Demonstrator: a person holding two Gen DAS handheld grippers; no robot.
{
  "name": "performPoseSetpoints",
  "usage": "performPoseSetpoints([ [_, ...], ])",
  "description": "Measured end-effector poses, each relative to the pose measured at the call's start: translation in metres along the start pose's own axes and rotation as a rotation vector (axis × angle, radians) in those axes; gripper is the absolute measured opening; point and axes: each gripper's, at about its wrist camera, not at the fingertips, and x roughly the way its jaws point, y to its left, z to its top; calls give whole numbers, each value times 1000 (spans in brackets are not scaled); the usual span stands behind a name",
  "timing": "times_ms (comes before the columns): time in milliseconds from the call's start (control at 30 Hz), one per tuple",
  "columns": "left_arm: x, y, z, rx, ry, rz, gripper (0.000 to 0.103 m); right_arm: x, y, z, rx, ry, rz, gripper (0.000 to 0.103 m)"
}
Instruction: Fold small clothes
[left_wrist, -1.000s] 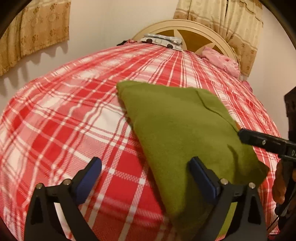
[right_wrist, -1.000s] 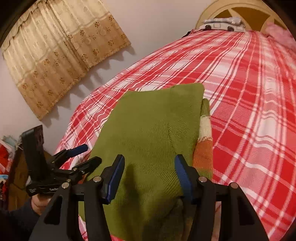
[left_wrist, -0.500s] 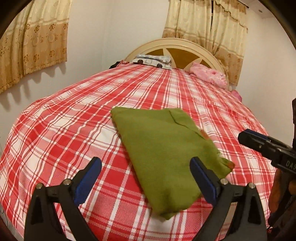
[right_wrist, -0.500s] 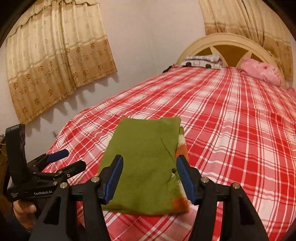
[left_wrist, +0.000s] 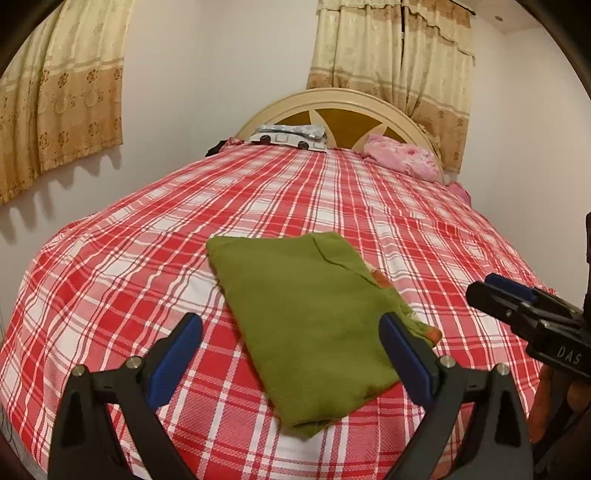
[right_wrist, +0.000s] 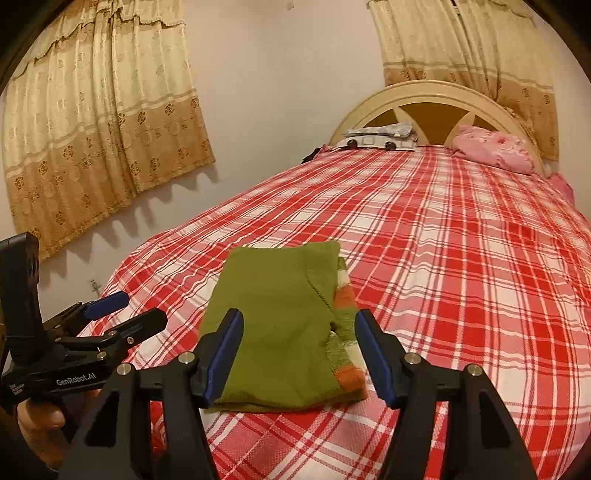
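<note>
Garment (left_wrist: 306, 314): green, folded, flat on plaid bed (left_wrist: 129, 266), centre of both views; orange-and-white edge shows at its 3 o'clock side, under-layers hidden.
Left gripper (left_wrist: 291, 354): fingers spread wide, holding nothing, above bed; body reads "GenRobot.AI" in right view, smaller print illegible.
Right gripper (right_wrist: 299, 354): fingers apart, empty; body cut off at 3 o'clock of left view, letters "DAS" legible.
Pillow (right_wrist: 495, 147), pink, at 1 o'clock by headboard (right_wrist: 436, 92).
Curtains (right_wrist: 99, 122): patterned, beige.
</note>
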Motion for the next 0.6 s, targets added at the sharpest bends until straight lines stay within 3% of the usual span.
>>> performPoseSetpoints([
  [600,-27,-21,6,29,-61,-26,98,-40,11,-1,-3,-59,-14,65],
])
